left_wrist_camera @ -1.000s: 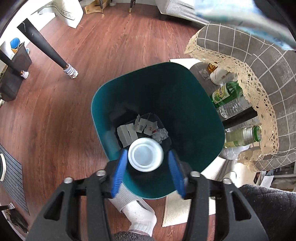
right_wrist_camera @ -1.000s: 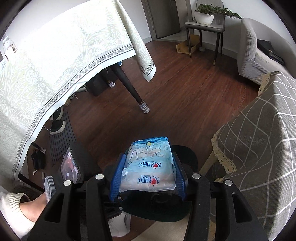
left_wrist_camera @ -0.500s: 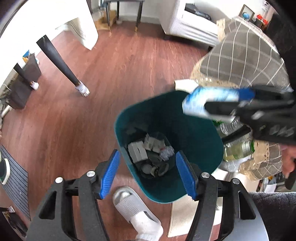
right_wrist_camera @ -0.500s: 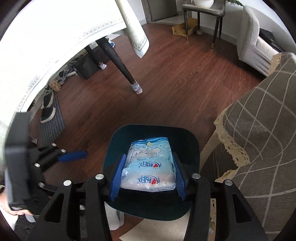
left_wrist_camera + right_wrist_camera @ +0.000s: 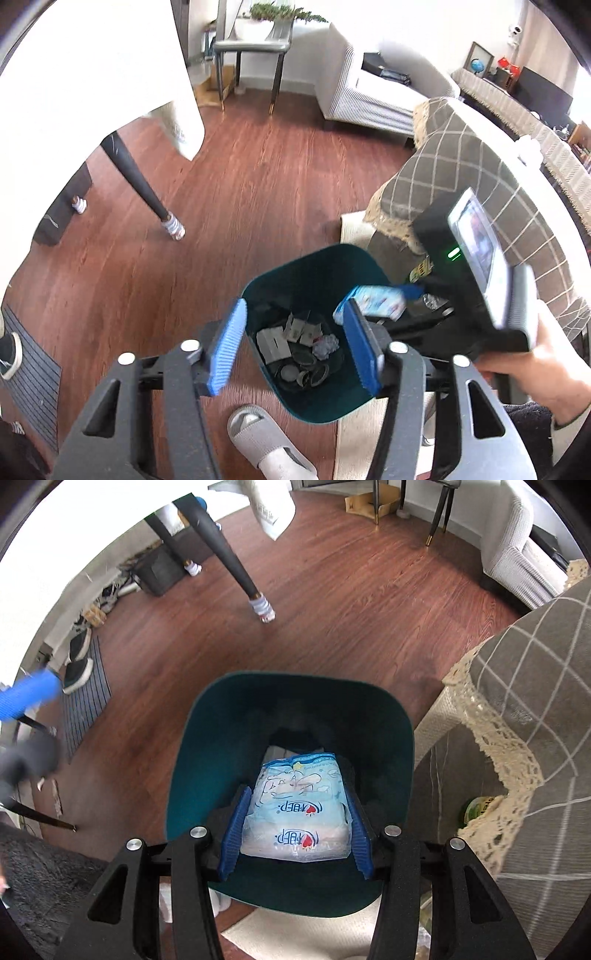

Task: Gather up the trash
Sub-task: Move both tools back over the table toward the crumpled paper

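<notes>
Both views are bright with daylight. In the left wrist view the white tablecloth at the upper left is overexposed and loses all its pattern, and glare also washes out the far right edge. The wooden floor shows soft pale reflections. The fisheye lens bends straight lines strongly near the edges, and the corners are black. The inside of the teal bin is dark and shadowed. The hand with its device is blurred, and the blue pad at the left edge of the right wrist view is smeared too.
</notes>
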Demonstrator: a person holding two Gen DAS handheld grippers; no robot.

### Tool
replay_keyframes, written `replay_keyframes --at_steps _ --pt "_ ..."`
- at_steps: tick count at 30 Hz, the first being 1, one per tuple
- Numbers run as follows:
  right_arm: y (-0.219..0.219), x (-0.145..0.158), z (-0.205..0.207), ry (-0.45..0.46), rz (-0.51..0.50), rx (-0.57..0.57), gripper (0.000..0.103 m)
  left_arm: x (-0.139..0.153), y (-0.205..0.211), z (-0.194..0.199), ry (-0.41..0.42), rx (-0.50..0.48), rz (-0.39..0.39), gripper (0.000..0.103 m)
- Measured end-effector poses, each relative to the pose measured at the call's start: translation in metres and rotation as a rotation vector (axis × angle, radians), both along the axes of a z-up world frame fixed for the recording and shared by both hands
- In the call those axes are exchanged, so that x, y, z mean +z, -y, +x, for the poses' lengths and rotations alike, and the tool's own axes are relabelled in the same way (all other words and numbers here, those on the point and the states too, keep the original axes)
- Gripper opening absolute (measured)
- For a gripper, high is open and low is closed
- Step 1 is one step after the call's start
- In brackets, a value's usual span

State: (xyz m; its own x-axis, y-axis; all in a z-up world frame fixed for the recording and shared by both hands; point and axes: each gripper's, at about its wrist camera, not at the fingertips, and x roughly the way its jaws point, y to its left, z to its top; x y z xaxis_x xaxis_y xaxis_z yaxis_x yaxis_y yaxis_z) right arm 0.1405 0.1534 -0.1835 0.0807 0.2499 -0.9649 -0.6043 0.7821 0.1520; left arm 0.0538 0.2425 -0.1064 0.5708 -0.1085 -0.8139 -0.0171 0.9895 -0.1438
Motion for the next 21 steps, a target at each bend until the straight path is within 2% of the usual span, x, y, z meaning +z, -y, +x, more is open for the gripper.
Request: replay_keyframes --at_steps 3,5,8,10,12,21 --pt "0.001 -0.008 -0.001 -0.011 -0.024 0.005 0.051 0.009 0.000 0.000 0.021 -0.005 -0.017 0.045" --pt "0.001 -0.013 -0.003 -0.018 -0.032 0.009 0.051 0.015 0.001 -0.001 0.033 -0.006 -0.031 0.043" --pt "0.000 -0.018 -0.004 -0.018 -0.043 0.018 0.054 0.023 0.003 -0.002 0.055 -0.009 -0.040 0.043" --pt "-0.001 -0.020 -0.005 -0.016 -0.052 0.024 0.064 0.028 0.004 -0.003 0.067 -0.009 -0.050 0.043" --pt "-0.001 -0.022 -0.007 -0.013 -0.055 0.038 0.069 0.033 0.004 -0.003 0.080 -0.009 -0.058 0.043" --pt "0.006 -0.011 -0.014 -0.015 -0.028 0.058 0.071 0.065 -0.002 -0.009 0.163 0.024 -0.061 0.047"
